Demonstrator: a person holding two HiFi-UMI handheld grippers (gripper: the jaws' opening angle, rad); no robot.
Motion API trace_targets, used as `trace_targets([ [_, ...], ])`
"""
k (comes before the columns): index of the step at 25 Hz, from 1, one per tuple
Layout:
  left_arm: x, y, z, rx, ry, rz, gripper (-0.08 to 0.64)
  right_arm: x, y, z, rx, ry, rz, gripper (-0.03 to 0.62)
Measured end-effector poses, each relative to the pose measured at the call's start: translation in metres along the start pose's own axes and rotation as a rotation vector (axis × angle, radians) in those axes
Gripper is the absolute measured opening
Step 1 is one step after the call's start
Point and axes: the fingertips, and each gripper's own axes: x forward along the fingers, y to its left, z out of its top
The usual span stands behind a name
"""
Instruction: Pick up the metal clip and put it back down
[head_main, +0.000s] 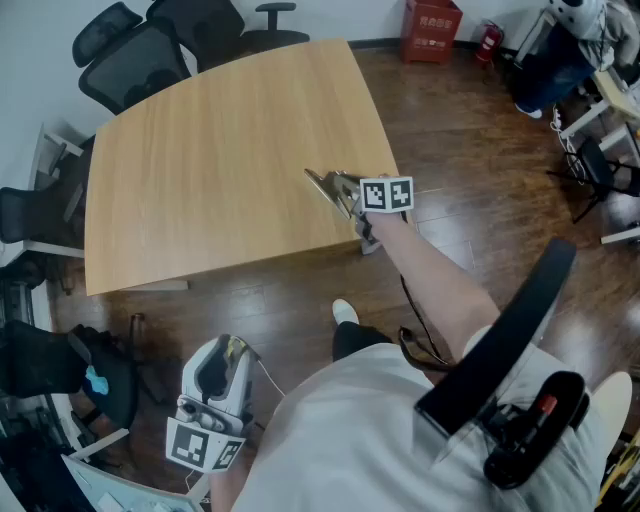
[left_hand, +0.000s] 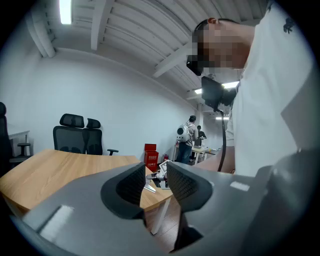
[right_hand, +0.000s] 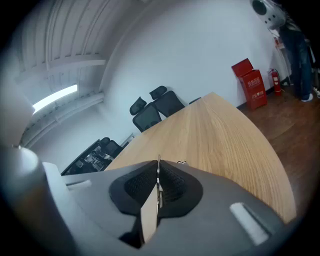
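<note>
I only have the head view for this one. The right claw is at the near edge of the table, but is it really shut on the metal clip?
Observer: Yes. In the right gripper view the right claw is shut on the metal clip, which shows edge-on as a thin strip between the pads.
Operator: And the left claw, down by the person's side, is it carrying anything?
Observer: No. The left gripper view shows the left claw open, its jaws apart with nothing between them.
</note>
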Motion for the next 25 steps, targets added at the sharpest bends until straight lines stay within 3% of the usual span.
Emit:
trace_targets([
  [12,-0.121,-0.057,-0.013,0.066,-0.092,-0.038,0.124,-0.11,0.14,-0.006,-0.145,-0.138,0.104,0.014],
  [19,-0.203,-0.084,-0.029,0.077,-0.122,-0.051,0.124,-0.179,0.22,-0.055,-0.162,-0.192,0.141,0.014],
  [25,-0.239,-0.105,-0.039,0.08,-0.132,-0.082,0.123,-0.238,0.28,-0.08,-0.197,-0.231,0.187,0.014],
])
